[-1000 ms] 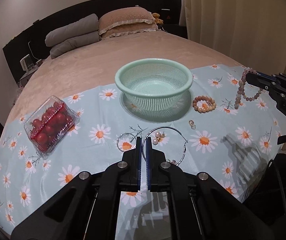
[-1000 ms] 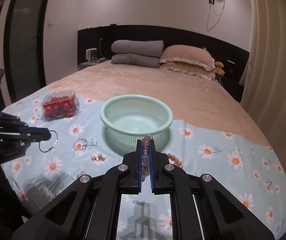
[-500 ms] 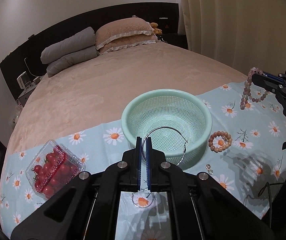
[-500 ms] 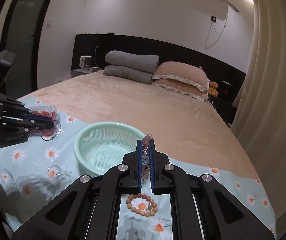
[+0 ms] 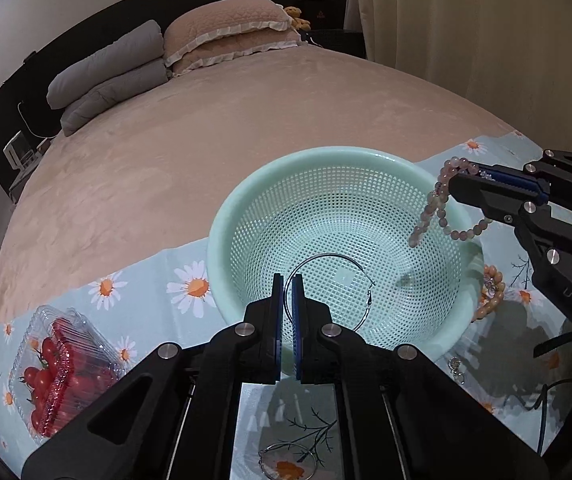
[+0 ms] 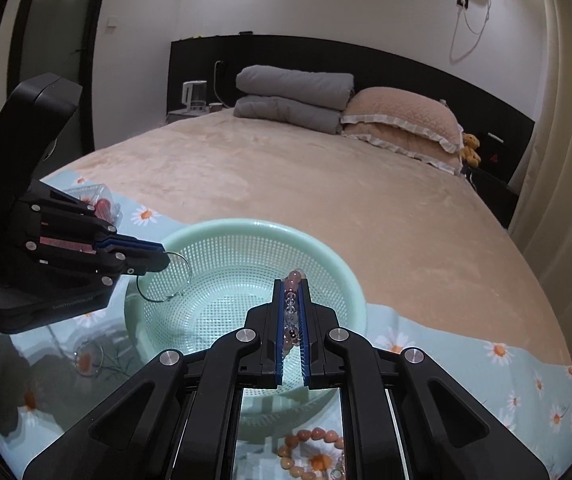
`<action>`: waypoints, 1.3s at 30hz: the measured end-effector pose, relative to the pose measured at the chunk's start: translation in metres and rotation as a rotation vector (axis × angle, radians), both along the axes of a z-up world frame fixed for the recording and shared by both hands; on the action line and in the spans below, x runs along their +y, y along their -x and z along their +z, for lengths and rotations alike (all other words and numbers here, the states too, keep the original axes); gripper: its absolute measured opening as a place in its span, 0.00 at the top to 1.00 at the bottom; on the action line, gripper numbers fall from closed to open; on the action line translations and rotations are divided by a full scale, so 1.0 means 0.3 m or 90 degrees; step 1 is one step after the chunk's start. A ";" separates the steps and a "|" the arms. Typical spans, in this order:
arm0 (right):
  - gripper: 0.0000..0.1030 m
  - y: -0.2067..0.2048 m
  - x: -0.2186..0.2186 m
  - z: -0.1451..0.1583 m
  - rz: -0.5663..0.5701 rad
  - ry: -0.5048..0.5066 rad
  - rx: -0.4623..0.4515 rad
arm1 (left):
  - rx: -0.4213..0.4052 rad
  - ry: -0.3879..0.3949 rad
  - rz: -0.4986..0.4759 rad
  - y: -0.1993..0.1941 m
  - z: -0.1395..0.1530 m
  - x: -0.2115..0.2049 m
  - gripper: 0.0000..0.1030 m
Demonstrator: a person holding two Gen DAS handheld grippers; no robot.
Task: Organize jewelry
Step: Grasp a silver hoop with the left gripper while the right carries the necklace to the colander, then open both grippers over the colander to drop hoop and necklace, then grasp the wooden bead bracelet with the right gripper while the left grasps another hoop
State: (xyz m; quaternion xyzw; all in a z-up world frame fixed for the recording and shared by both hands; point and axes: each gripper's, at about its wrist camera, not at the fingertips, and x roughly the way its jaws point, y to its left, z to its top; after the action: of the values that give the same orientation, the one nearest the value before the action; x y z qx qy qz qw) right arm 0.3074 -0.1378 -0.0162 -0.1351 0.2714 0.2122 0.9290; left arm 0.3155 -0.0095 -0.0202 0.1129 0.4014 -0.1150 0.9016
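Note:
A mint green mesh basket sits on a daisy-print cloth on the bed. My left gripper is shut on a large silver hoop earring and holds it over the basket's near side. My right gripper is shut on a pink bead bracelet that dangles over the basket's right rim. An orange bead bracelet lies on the cloth beside the basket.
A clear box of cherry tomatoes lies on the cloth at the left. A second hoop earring and a small earring lie on the cloth. Pillows are at the head of the bed.
Both grippers have moved in toward the basket. The hoop earring and the pink bracelet now hang over its bowl and rim, closer than half a second ago.

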 end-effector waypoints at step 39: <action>0.17 0.245 -0.109 0.187 -0.096 0.049 -0.059 | -0.020 -0.008 0.108 0.288 0.129 0.129 0.06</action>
State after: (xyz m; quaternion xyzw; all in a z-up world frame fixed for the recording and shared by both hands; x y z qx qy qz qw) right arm 0.2340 -0.1704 0.0398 -0.1600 0.2454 0.1246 0.9480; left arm 0.2290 0.0293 0.0184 0.0857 0.3964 -0.0337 0.9135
